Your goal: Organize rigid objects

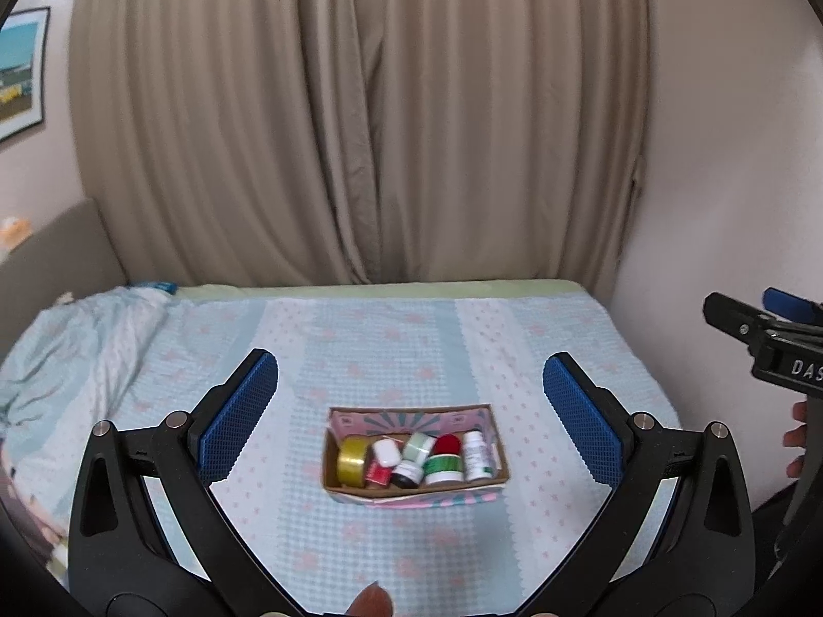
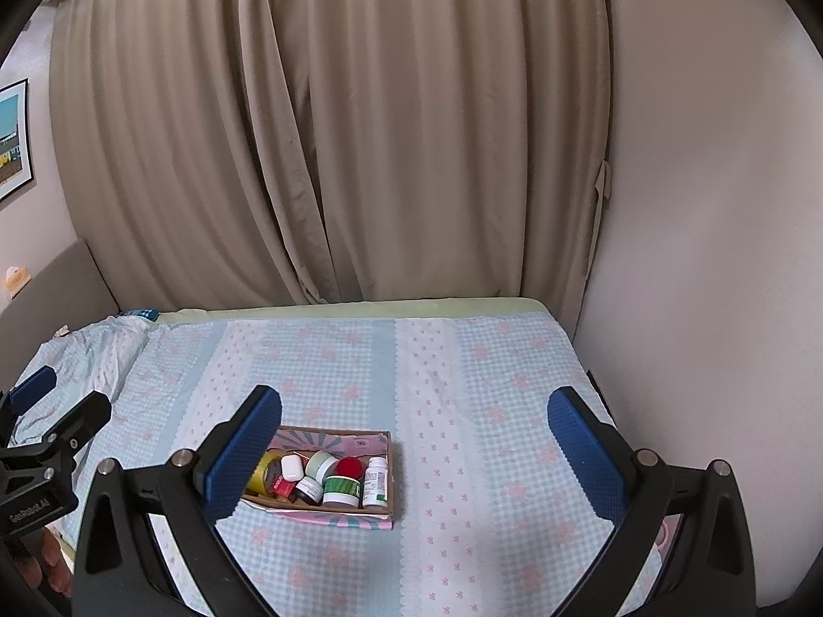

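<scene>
Left tongs [image 1: 410, 414] open, box [image 1: 414, 493] just beyond.

— What sort of room is this?

— A bedroom in someone's home. A bed [image 2: 463, 385] fills the floor, pushed into the corner where a pale wall [image 2: 710, 257] meets the window side, and it wears a light blue checked sheet [image 1: 391, 339] with pink flowers.

— Anything else that says home?

— Long beige curtains [image 1: 360, 118] hang right behind the far edge of the bed. At its left edge a padded grey headboard [image 1: 56, 252] stands against the wall, with a crumpled blanket [image 1: 77, 349] bunched beside it, and a framed picture [image 1: 18, 72] hangs above.
</scene>
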{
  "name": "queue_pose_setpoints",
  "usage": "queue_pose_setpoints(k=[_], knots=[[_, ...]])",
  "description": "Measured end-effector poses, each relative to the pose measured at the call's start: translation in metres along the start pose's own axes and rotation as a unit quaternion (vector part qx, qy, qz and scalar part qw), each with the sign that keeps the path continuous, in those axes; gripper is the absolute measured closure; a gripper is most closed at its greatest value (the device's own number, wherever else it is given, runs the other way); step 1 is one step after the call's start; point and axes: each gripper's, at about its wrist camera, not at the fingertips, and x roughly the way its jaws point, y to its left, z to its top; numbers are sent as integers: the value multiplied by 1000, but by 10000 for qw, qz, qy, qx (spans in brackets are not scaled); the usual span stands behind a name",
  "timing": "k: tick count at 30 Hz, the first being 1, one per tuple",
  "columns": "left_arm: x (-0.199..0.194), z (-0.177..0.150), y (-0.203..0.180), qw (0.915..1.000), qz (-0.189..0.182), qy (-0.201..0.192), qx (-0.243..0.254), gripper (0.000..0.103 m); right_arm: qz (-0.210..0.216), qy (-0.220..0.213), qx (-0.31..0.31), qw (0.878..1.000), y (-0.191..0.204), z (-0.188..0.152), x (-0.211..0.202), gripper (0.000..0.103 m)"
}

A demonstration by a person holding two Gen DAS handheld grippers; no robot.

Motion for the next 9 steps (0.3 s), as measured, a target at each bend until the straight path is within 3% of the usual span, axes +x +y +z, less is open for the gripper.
queue_pose_setpoints(k=[3, 9], knots=[[0, -2, 0, 9999, 127, -77, 20, 0, 17, 4, 10, 10000, 0, 0, 2, 0], [14, -6, 0, 10000, 11, 7, 64, 0, 20, 152, -24, 9999, 5, 0, 14, 0]])
